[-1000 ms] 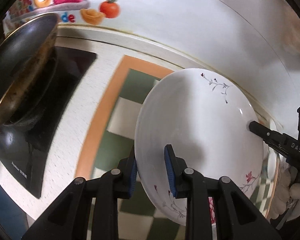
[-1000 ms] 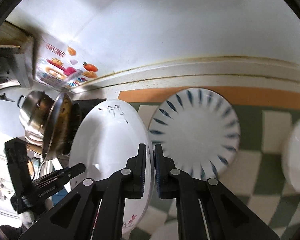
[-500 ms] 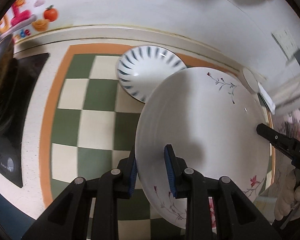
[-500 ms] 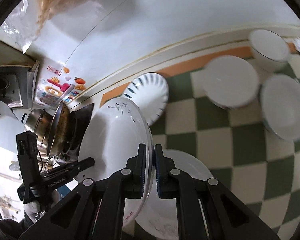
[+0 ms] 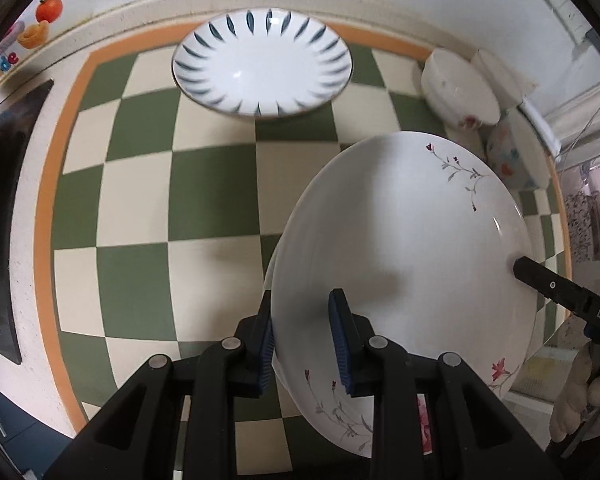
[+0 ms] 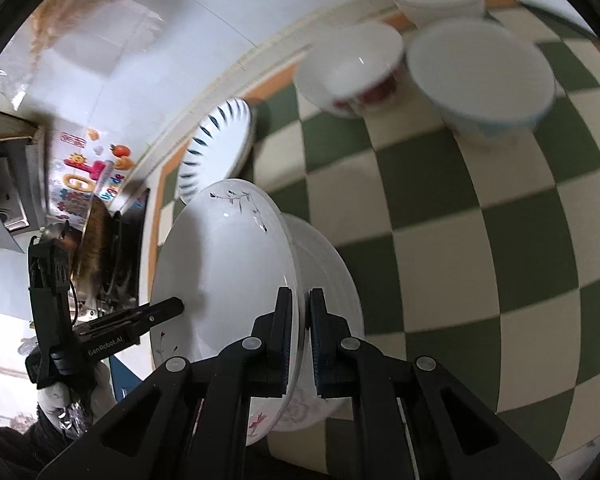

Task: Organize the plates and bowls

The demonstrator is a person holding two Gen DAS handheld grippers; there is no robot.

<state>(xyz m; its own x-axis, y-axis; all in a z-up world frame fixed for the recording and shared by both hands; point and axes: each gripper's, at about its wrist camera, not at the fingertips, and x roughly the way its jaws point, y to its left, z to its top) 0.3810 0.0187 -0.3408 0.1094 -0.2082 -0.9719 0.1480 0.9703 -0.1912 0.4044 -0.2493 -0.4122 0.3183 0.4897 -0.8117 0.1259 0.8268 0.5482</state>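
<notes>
From the left wrist, the left gripper [image 5: 300, 340] clamps the near rim of a white floral-sprigged plate [image 5: 412, 264], held tilted over the checked green-and-cream counter mat [image 5: 180, 208]. From the right wrist, the right gripper [image 6: 300, 336] pinches the opposite rim; another white plate [image 6: 328, 280] lies directly beneath, toward the mat's near edge.

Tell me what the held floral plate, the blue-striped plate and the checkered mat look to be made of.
Floral plate: likely glazed ceramic or porcelain; glossy white with sharp highlights and printed flowers.
Blue-striped plate: apparently the same glazed ceramic; shiny centre, painted blue dashes at the rim.
Checkered mat: probably vinyl or oilcloth; flat, smooth, printed green-and-cream squares with faint sheen, though fabric can't be ruled out.
</notes>
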